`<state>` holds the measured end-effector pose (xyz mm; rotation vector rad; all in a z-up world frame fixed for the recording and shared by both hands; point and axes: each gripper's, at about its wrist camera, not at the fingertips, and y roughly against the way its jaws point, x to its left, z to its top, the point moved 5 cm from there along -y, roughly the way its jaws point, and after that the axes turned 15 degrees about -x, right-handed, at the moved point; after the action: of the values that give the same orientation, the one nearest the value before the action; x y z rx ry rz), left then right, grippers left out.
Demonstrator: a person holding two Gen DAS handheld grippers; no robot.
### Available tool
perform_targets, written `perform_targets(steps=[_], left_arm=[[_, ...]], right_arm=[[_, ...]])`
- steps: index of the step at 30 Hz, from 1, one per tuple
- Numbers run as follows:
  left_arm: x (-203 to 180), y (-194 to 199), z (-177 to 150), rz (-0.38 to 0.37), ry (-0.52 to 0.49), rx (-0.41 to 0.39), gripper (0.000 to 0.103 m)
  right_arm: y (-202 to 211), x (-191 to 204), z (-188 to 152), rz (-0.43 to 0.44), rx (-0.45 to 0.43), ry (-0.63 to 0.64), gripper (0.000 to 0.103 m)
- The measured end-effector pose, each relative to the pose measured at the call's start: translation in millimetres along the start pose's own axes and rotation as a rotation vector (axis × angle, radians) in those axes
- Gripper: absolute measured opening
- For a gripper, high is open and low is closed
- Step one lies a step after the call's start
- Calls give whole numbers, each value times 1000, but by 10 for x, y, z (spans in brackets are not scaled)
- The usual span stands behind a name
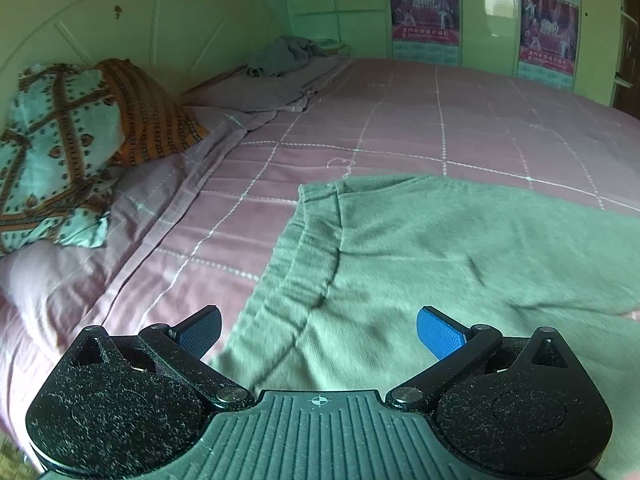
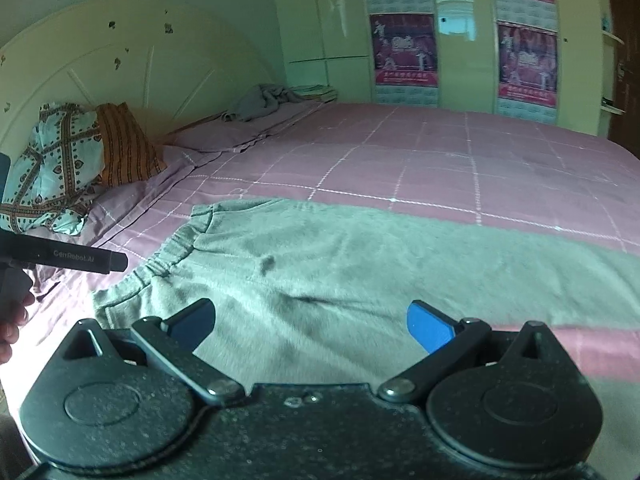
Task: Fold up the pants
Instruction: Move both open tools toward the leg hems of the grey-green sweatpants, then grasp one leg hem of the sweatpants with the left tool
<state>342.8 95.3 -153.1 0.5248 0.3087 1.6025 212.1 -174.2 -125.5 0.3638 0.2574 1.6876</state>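
Pants (image 1: pixel 460 264) — grey-green, soft knit — lie spread flat on the near part of the bed (image 1: pixel 400 120), over a pink bedspread with a white grid of stitching. Waistband (image 2: pixel 160 264) is at the left end, elastic gathered, its edge slightly rumpled; the legs run off to the right past the frame edge in both views. A few shallow creases cross the seat area.

Left gripper (image 1: pixel 318 330): fingers spread wide, nothing between them, hovering just above the pants near the waistband. Blue pad (image 1: pixel 438 332) of one finger faces inward; the other pad sits in shadow.

Right gripper (image 2: pixel 310 326): fingers likewise apart and empty, over the middle of the pants, near the edge closest to the camera. Whether either gripper touches the cloth cannot be told.

Right wrist view also catches part of the left tool at far left — a dark bar (image 2: pixel 68 258) with white lettering — and part of a hand (image 2: pixel 12 320) below it.

Far side: patterned pillows (image 1: pixel 60 152) in teal and orange lean against a pale headboard (image 1: pixel 132 28); a crumpled grey cloth (image 1: pixel 280 56) lies at the far corner of the bed. Wardrobe doors (image 1: pixel 484 20) behind carry purple posters (image 1: pixel 424 8).
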Motion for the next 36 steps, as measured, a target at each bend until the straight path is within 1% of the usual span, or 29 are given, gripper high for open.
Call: perform_targets(steps=[1, 3, 4, 6, 9, 13, 15, 19, 24, 25, 26, 27, 28, 29, 31, 32, 33, 35, 36], left_arm=[[8, -122, 21, -3, 3, 10, 103], [30, -400, 66, -12, 11, 34, 103], [47, -537, 84, -7, 15, 44, 103], [75, -848, 103, 4, 14, 71, 103], [133, -1277, 97, 36, 6, 104, 103], [240, -1796, 73, 56, 52, 151, 103], [262, -1995, 57, 65, 56, 163, 103], [193, -2308, 45, 25, 65, 164, 103], [135, -2576, 29, -29, 97, 170, 102], [122, -2619, 23, -53, 102, 171, 90], [117, -2665, 12, -104, 126, 162, 82], [110, -2683, 5, -130, 148, 162, 77], [92, -2687, 5, -131, 148, 159, 70], [60, -2676, 10, -142, 135, 152, 67], [-26, -2659, -1, -133, 87, 143, 65], [-47, -2660, -14, -134, 85, 145, 65], [-57, -2662, -20, -136, 88, 147, 63], [-74, -2642, -25, -137, 79, 141, 61], [-84, -2622, -29, -135, 76, 133, 59]], right_arm=[[-107, -9, 5, 9, 8, 4, 98], [-322, -35, 11, 29, 28, 3, 91], [-429, -46, 18, 34, 38, 3, 90], [-645, -75, 30, 43, 51, 7, 89], [-998, -83, 35, 50, 74, 46, 89], [-1484, -111, 1, 79, 123, 91, 89], [-1721, -150, -15, 83, 149, 101, 89], [-2149, -217, -10, 82, 180, 123, 89], [-2567, -252, 18, 75, 198, 184, 89], [-2641, -261, 35, 74, 201, 192, 89], [-2731, -268, 61, 73, 202, 199, 89], [-2803, -282, 87, 71, 202, 201, 89], [-2889, -300, 114, 68, 204, 205, 89], [-2979, -309, 133, 65, 211, 215, 89], [-3150, -328, 151, 60, 231, 259, 86], [-3229, -331, 154, 57, 241, 283, 82], [-3306, -343, 141, 55, 263, 300, 76], [-3418, -362, 83, 78, 327, 296, 69], [-3417, -360, 80, 88, 328, 288, 53]])
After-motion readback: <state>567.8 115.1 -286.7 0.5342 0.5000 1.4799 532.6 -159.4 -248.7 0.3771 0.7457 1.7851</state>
